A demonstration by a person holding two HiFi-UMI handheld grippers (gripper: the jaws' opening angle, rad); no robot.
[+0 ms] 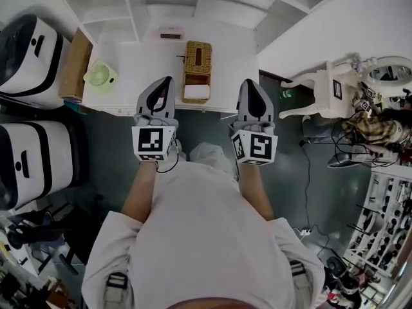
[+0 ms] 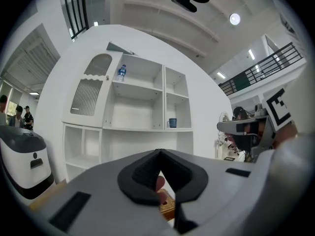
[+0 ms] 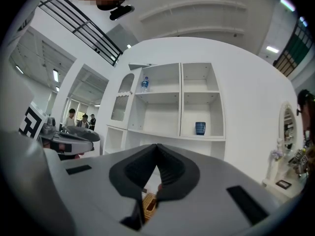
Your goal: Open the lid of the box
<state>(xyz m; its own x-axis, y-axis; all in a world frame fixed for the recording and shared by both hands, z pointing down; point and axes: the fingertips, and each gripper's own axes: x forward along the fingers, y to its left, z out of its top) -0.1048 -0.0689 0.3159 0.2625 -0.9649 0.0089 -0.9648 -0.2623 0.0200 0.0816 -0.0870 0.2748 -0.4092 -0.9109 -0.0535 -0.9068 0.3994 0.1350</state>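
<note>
A woven wicker box [image 1: 197, 62] lies on the white table [image 1: 145, 60], with a dark slot in its top and a white part at its near end. My left gripper [image 1: 168, 80] hangs over the table's near edge, just left of the box, its jaws shut with nothing in them. My right gripper [image 1: 247, 82] is level with it, right of the box near the table's right corner, also shut and empty. In the left gripper view the jaws [image 2: 159, 153] meet at their tips, and a bit of the box [image 2: 168, 206] shows beneath. The right gripper view shows the same: shut jaws [image 3: 157, 146] and the box [image 3: 147, 201] below.
A small green fan [image 1: 100, 76] stands on the table's left side, and a pink item [image 1: 171, 34] lies at its far edge. A cardboard box [image 1: 74, 62] and two white-and-black machines [image 1: 29, 50] stand at the left. A white shelf unit [image 2: 142, 107] lies ahead.
</note>
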